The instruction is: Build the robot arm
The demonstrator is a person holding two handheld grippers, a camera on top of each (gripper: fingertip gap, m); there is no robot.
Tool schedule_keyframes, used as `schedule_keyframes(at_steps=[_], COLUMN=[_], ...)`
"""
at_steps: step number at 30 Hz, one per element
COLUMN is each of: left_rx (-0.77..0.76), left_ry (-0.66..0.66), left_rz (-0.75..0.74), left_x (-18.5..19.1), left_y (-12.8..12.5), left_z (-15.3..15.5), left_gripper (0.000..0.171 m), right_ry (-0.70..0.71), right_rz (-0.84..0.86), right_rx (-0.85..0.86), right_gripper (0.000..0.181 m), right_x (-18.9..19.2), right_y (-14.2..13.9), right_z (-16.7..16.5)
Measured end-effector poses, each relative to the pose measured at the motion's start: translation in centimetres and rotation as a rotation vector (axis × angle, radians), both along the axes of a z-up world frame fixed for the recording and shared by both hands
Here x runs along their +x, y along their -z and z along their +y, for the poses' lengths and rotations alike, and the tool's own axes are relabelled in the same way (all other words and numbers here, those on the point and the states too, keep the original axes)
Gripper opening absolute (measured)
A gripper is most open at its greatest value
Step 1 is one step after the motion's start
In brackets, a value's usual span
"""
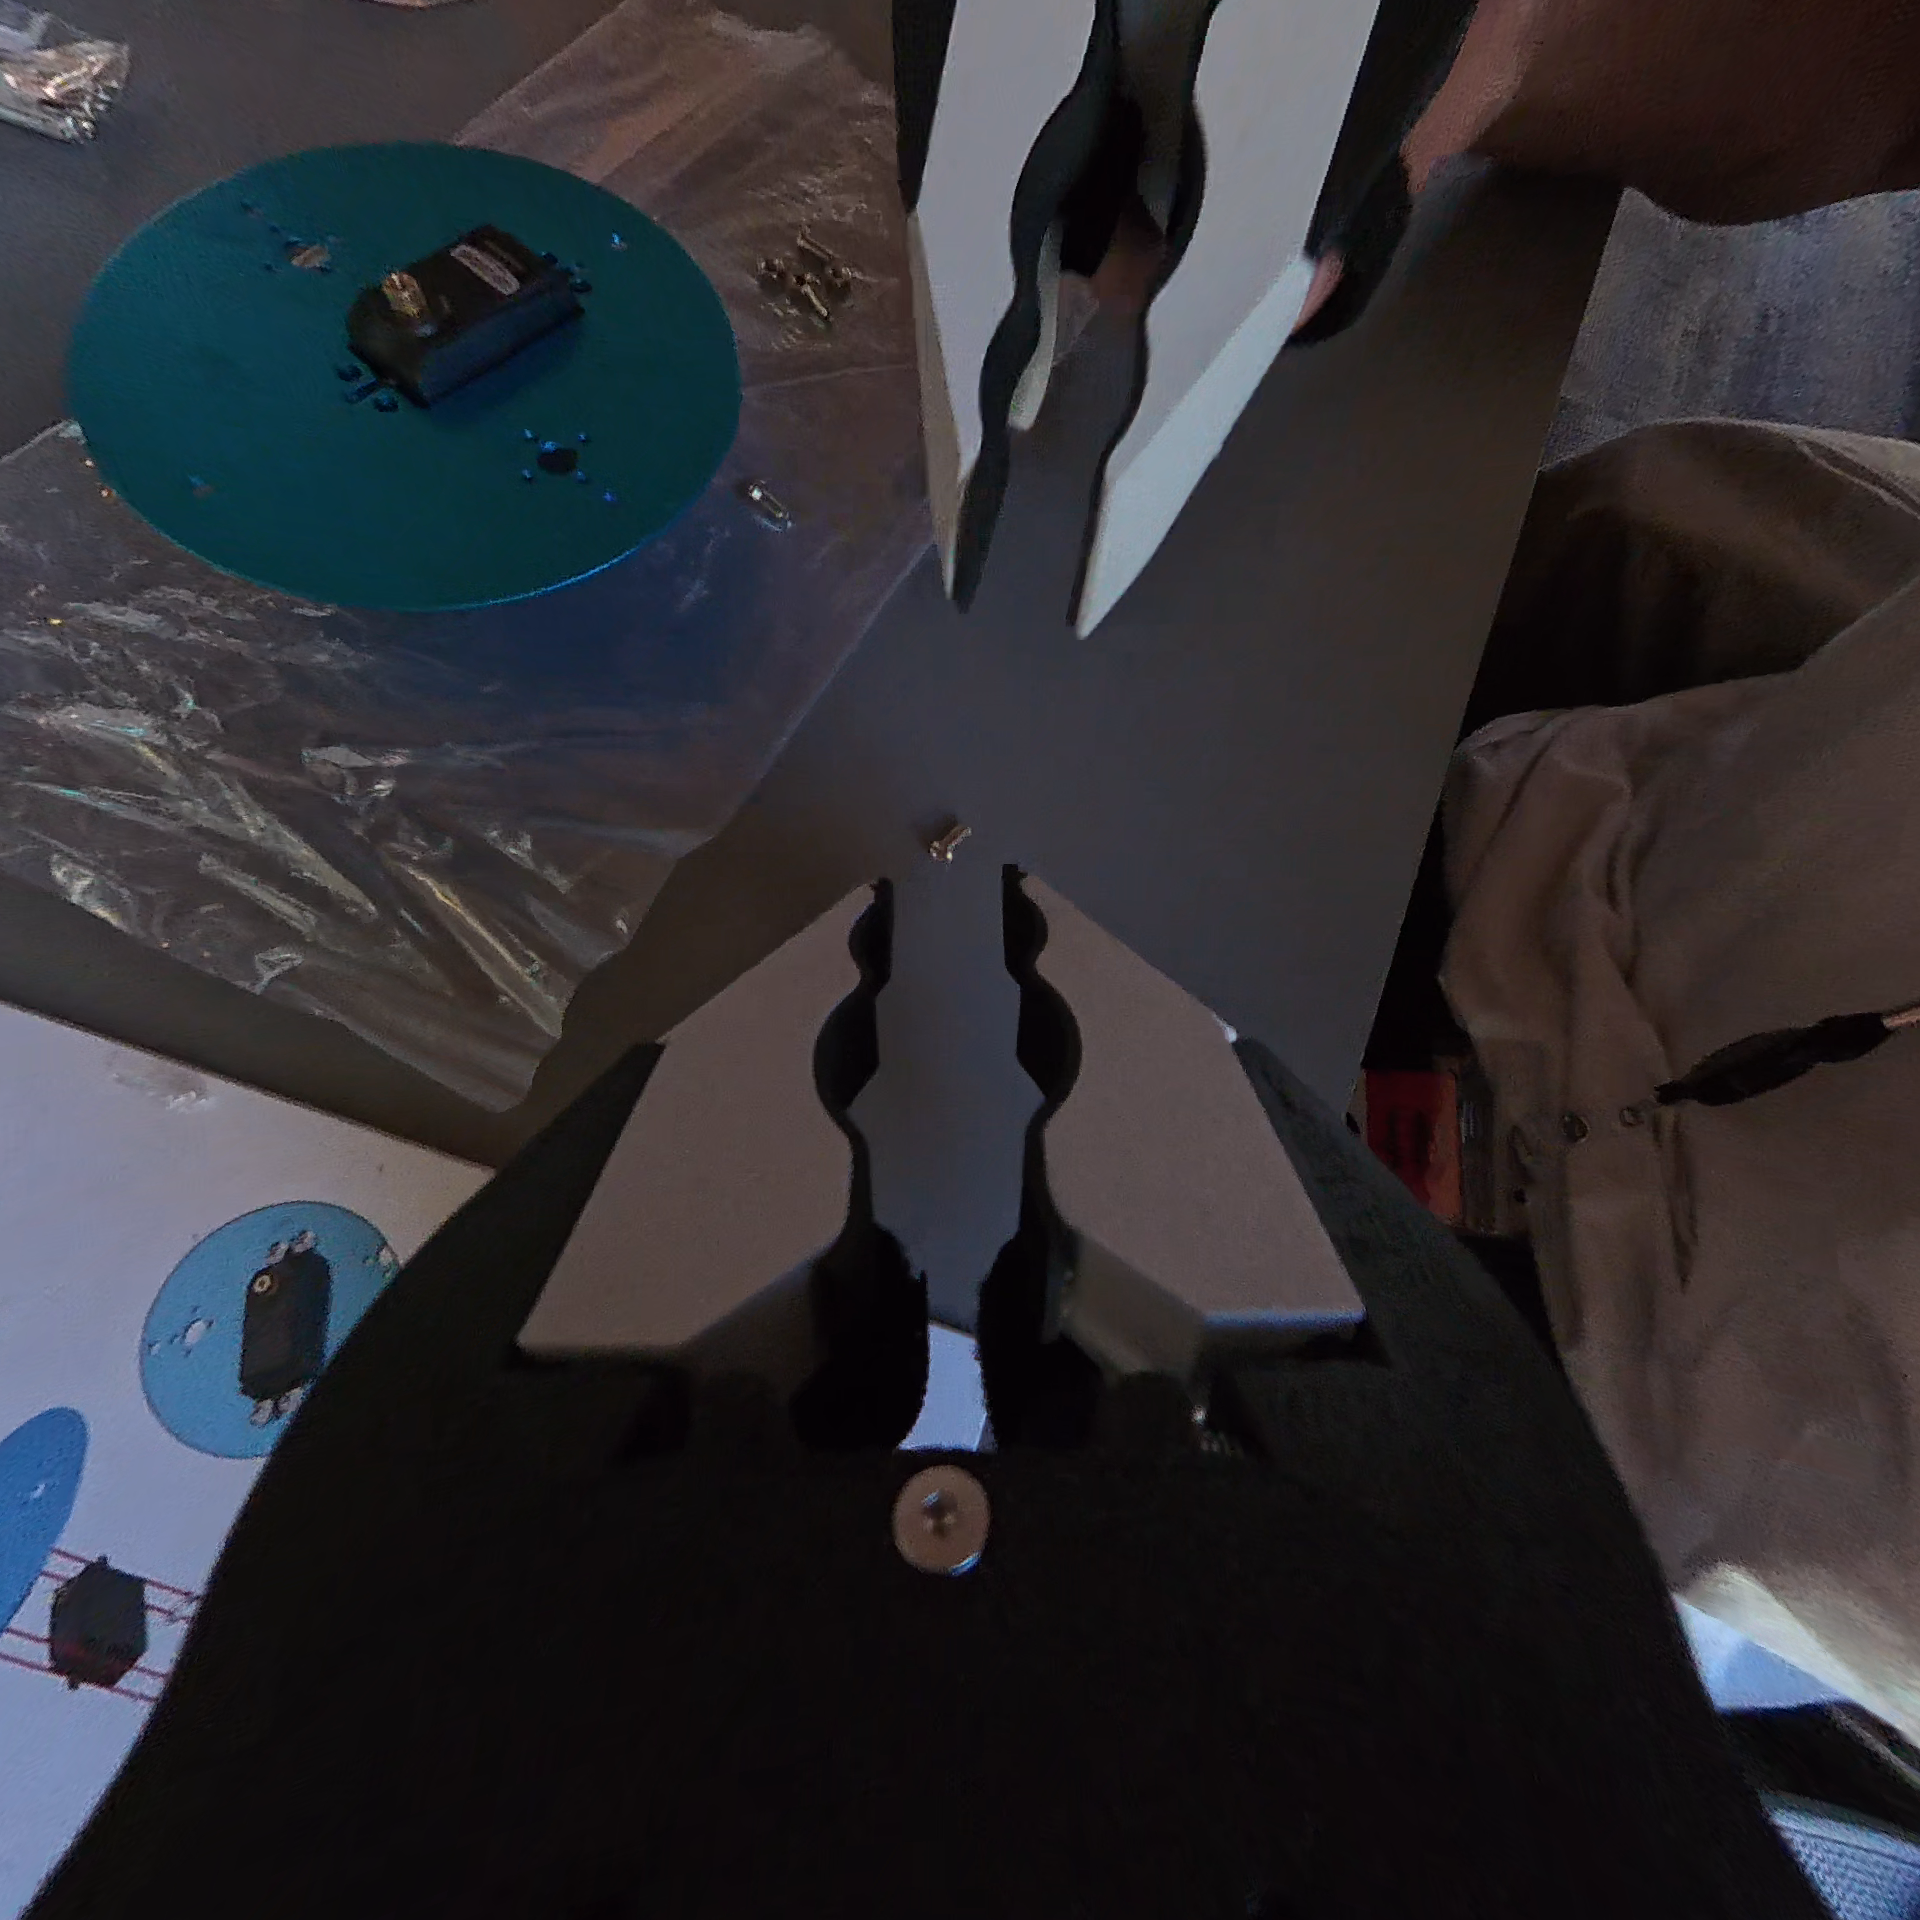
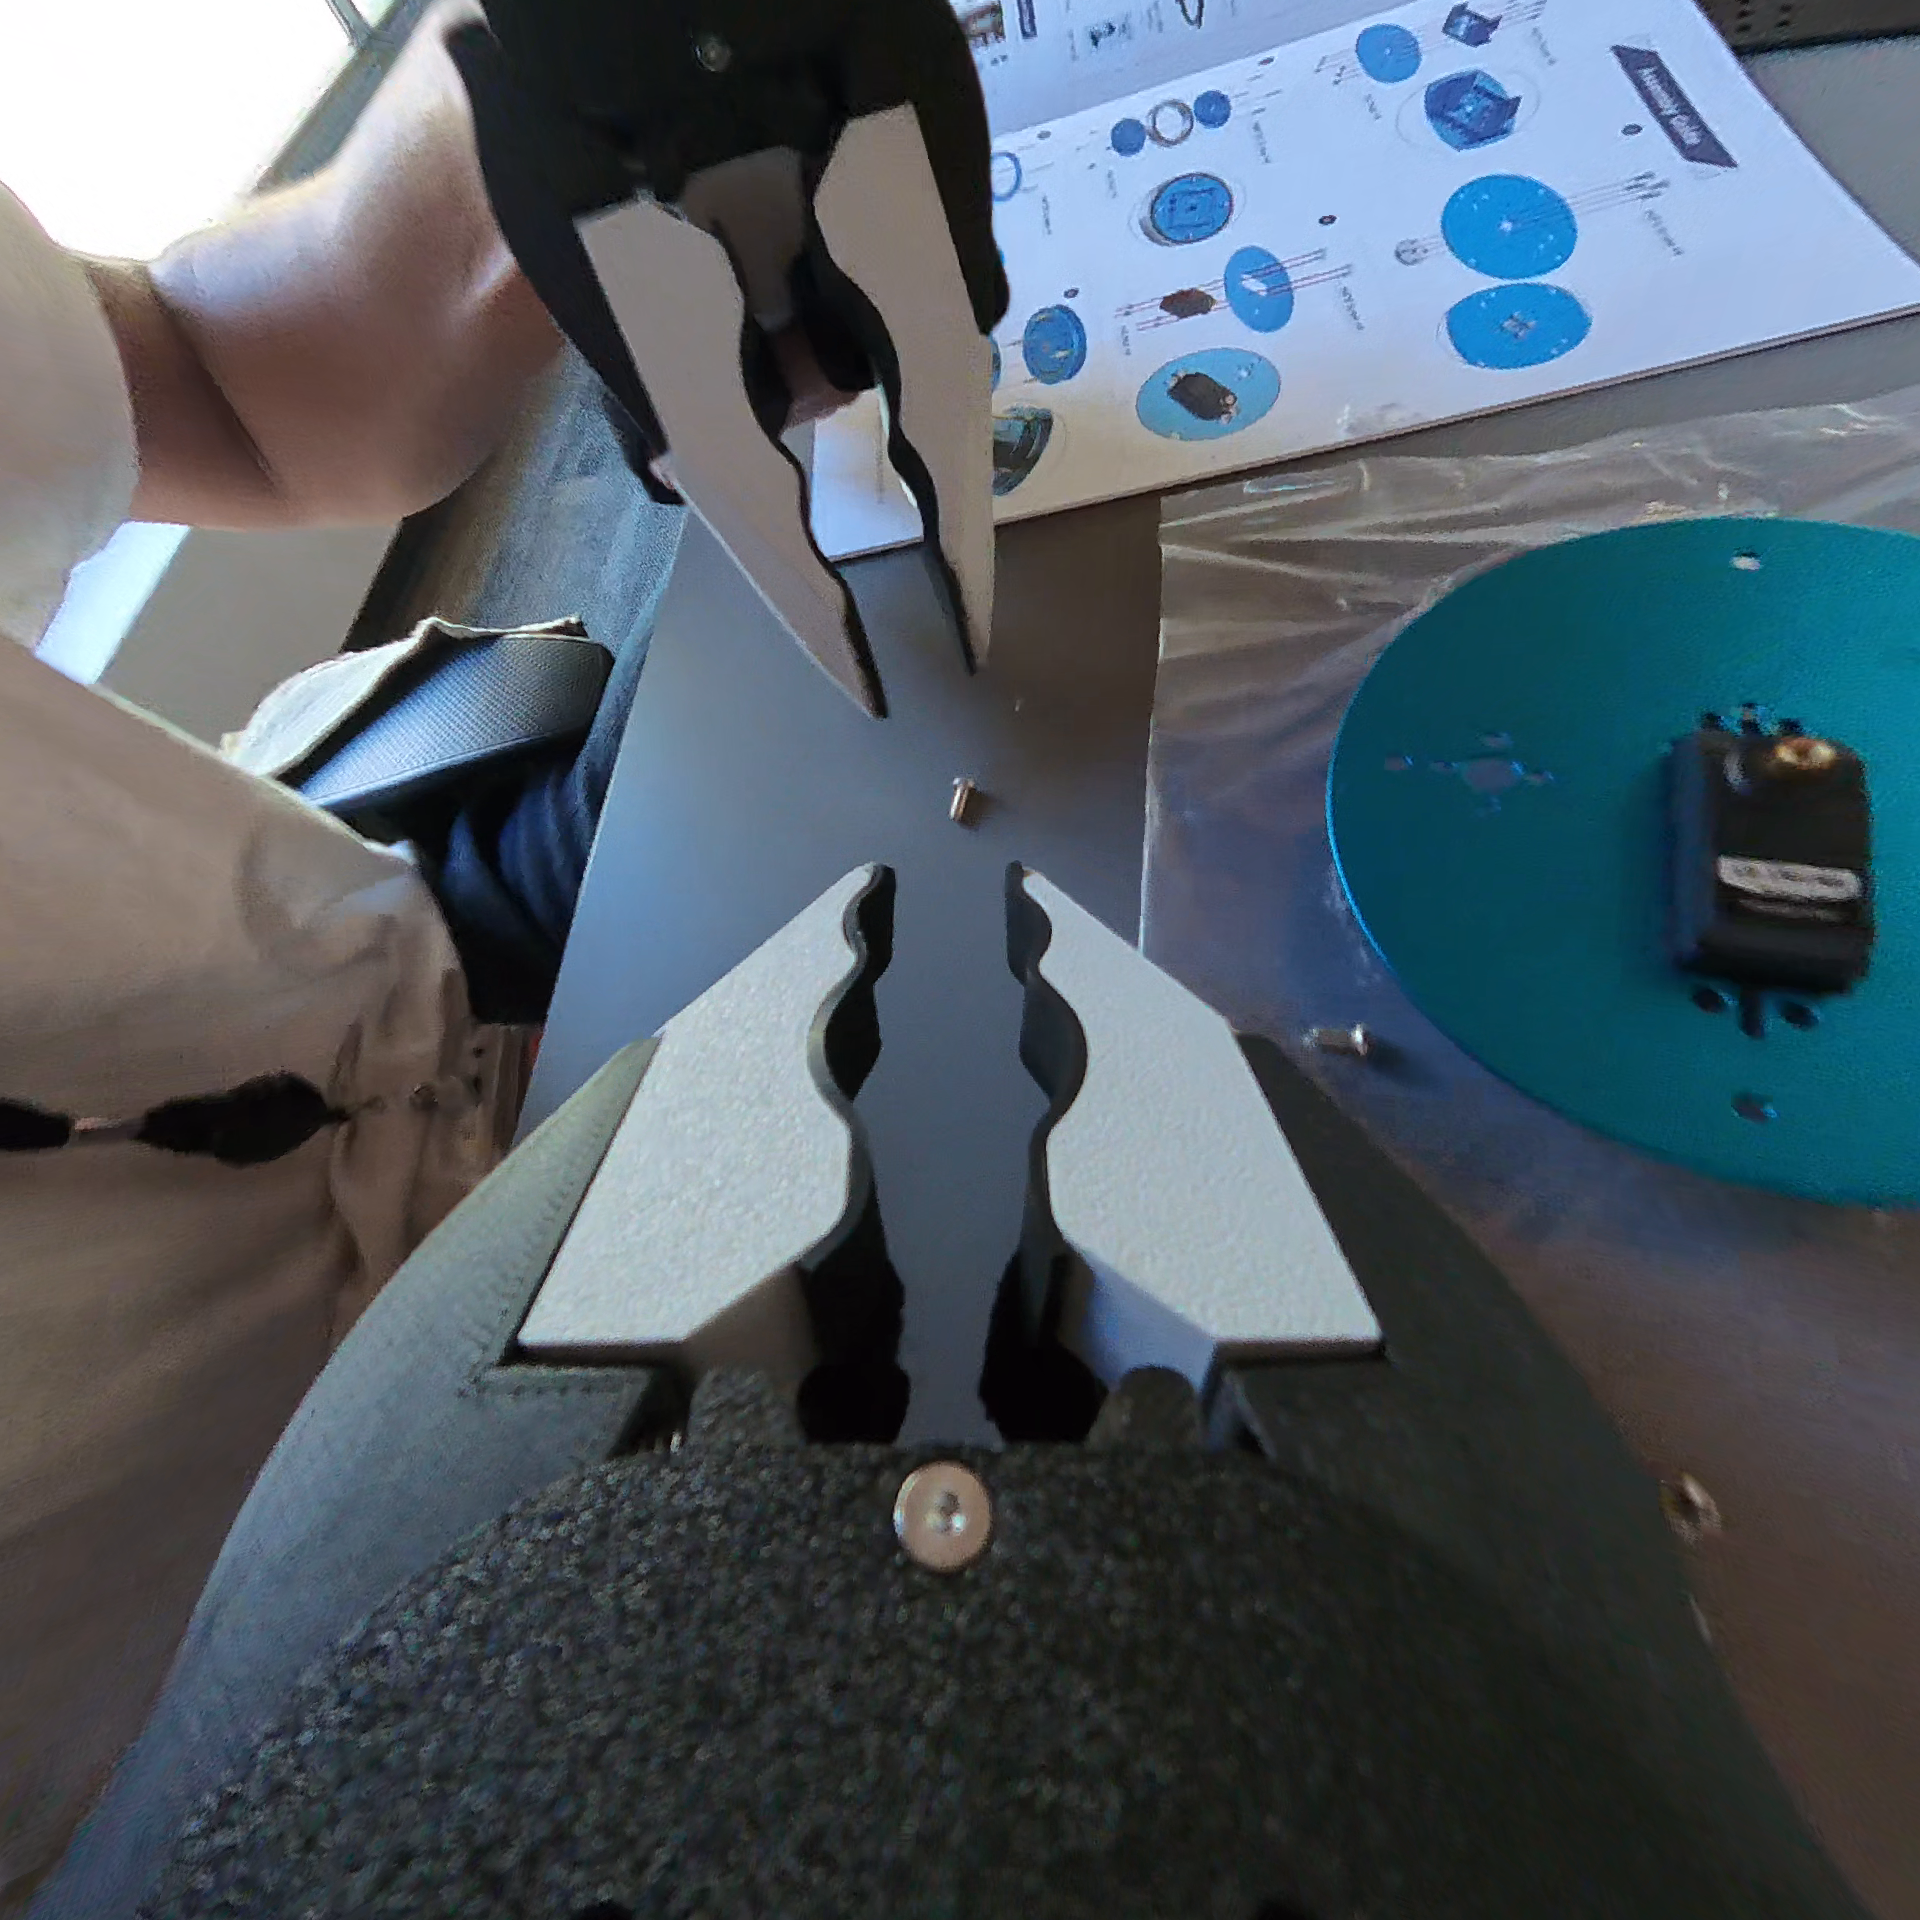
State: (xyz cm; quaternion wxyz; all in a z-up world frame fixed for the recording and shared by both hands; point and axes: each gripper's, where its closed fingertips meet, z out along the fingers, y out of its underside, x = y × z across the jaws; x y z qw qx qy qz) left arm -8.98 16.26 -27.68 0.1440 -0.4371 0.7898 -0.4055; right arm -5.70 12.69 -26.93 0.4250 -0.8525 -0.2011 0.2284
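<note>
A small silver screw (image 1: 948,840) lies on the dark table, just beyond the tips of my left gripper (image 1: 943,878), which is open and empty. My right gripper (image 1: 1023,613) points at it from the far side, also open and empty. In the right wrist view the same screw (image 2: 966,802) lies between my right gripper (image 2: 948,871) and my left gripper (image 2: 925,688). A teal round plate (image 1: 208,416) with a black servo (image 1: 468,312) on it rests on clear plastic; the plate (image 2: 1507,987) and servo (image 2: 1766,862) also show in the right wrist view.
Several loose screws (image 1: 810,275) and a single one (image 1: 766,502) lie on the crumpled plastic sheet (image 1: 260,727). A printed sheet of diagrams (image 2: 1351,260) lies beyond. A small bag of hardware (image 1: 52,83) sits far left. A person's beige clothing (image 1: 1662,935) is at the table edge. My right fingertips sit around 6 centimeters from my left ones.
</note>
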Motion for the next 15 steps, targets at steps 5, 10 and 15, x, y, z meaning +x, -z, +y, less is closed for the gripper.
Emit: schedule_keyframes(at_steps=[5,10,15], left_rx=[-0.089,-0.166,-0.168], left_ry=[-0.086,-0.142,-0.082], left_rz=[-0.104,-0.181,-0.209], left_x=[-0.7,-2.3,-2.5], left_y=[-2.8,-4.0,-4.0], left_z=[1.4,1.3,0.3], left_gripper=[0.020,0.020,0.020], right_ry=[0.036,0.049,0.051], right_rz=[-0.126,-0.167,-0.247], right_rx=[-0.064,-0.070,-0.050], right_gripper=[0.017,0.017,0.005], right_x=[-1.7,-2.4,-2.5], right_y=[2.4,2.9,3.0], right_z=[2.2,2.7,3.0])
